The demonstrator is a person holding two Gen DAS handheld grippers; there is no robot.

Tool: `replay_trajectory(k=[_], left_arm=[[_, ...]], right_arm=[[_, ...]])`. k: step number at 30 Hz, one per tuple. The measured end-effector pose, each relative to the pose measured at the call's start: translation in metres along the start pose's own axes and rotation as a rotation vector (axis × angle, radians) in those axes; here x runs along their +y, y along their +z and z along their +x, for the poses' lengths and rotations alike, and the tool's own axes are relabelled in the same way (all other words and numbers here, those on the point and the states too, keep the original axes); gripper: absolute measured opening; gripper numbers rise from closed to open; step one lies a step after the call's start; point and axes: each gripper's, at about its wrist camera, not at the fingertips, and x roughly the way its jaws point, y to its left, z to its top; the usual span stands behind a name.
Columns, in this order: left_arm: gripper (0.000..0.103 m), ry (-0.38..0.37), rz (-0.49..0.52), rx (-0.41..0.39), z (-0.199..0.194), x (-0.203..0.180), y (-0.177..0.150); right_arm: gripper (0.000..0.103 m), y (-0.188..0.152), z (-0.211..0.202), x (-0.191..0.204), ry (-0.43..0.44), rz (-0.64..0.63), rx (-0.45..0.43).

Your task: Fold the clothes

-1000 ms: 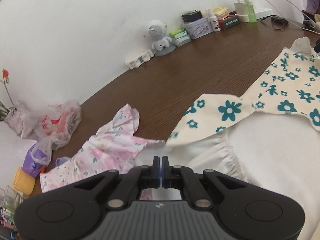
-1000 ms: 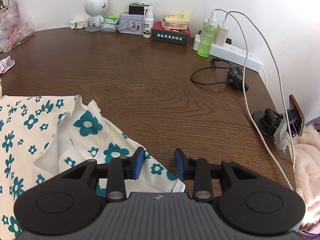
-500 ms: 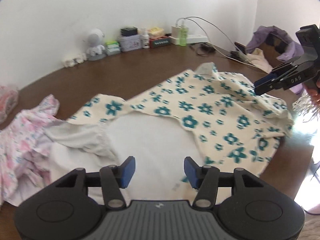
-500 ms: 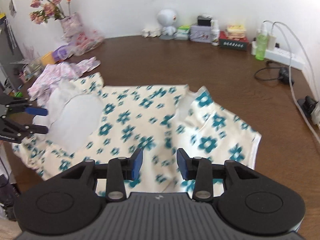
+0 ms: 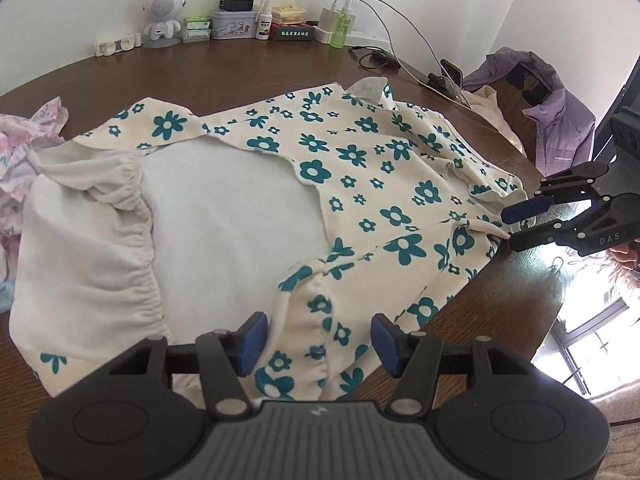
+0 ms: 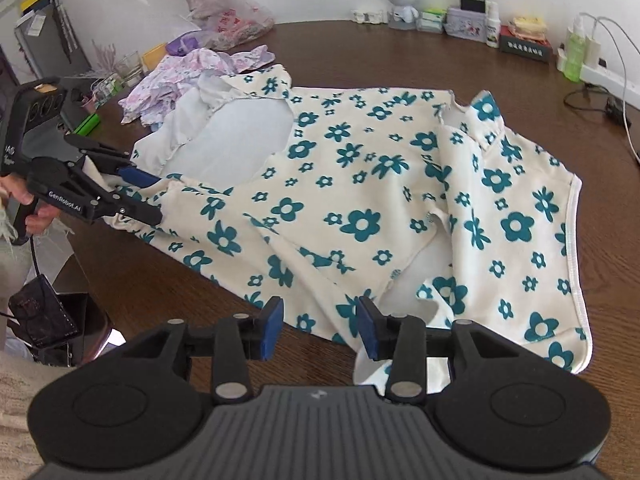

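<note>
A cream dress with teal flowers [image 5: 360, 168] lies spread on the brown table, its white lining [image 5: 224, 216] showing on the left; it also shows in the right wrist view [image 6: 360, 200]. My left gripper [image 5: 316, 344] is open, its jaws on either side of a gathered sleeve at the near edge; it shows in the right wrist view [image 6: 140, 196] at the left. My right gripper [image 6: 318, 330] is open over the dress's near edge; it shows in the left wrist view [image 5: 516, 226] at the dress's right edge.
A pink floral garment [image 6: 188, 76] lies at the table's far left. A white robot figure [image 5: 162, 16], tins, bottles, a power strip [image 6: 600, 74] and cables line the back wall. A purple jacket [image 5: 548, 116] hangs at the right. The table edge [image 5: 500, 304] is near.
My left gripper let go and opened, then pulled back to the dress's near sleeve. My right gripper, open throughout, drew back to the dress's near edge. The dress now lies spread flat.
</note>
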Motion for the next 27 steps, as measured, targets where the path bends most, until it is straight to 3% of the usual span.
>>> replay_trajectory(k=[4,5,6,7,8,9,10,14,19,21,23,25,27], left_arm=[[0.054,0.010,0.040,0.005,0.002,-0.006,-0.005],[0.045,0.013,0.054,0.007,0.004,-0.008,-0.006],[0.018,0.022,0.074,0.007,0.004,-0.010,-0.007],[0.008,0.025,0.087,-0.002,0.003,-0.012,-0.008],[0.007,0.013,0.086,-0.015,-0.001,-0.012,-0.008],[0.006,-0.009,0.078,-0.032,-0.008,-0.011,-0.008],[0.006,-0.035,0.071,-0.052,-0.016,-0.010,-0.007],[0.006,-0.167,0.017,-0.085,-0.041,0.000,-0.003],[0.007,-0.232,-0.027,0.048,-0.020,0.003,-0.011],[0.008,-0.233,-0.028,0.070,-0.013,0.003,-0.014],[0.016,-0.228,-0.023,0.047,-0.014,0.002,-0.013],[0.038,-0.221,-0.014,0.020,-0.016,0.001,-0.012],[0.046,-0.199,-0.008,0.015,-0.014,-0.002,-0.010]], right_arm=[[0.040,0.003,0.008,0.018,-0.064,-0.092,0.009],[0.040,0.004,0.012,0.018,-0.090,-0.099,0.015],[0.040,0.005,0.015,0.016,-0.102,-0.094,0.024],[0.036,0.006,0.019,0.013,-0.112,-0.088,0.032],[0.030,0.007,0.022,0.010,-0.110,-0.083,0.043],[0.009,0.007,0.022,0.008,-0.095,-0.085,0.054],[0.002,0.006,0.021,0.006,-0.075,-0.087,0.062],[0.002,0.007,0.005,-0.005,-0.031,-0.064,0.055],[0.003,0.003,0.010,-0.003,-0.015,-0.083,0.125],[0.012,0.002,0.010,-0.004,-0.015,-0.069,0.132],[0.020,0.003,0.003,-0.008,-0.023,-0.047,0.107],[0.033,0.005,-0.003,-0.012,-0.046,-0.034,0.087],[0.038,0.005,-0.004,-0.017,-0.045,-0.018,0.096]])
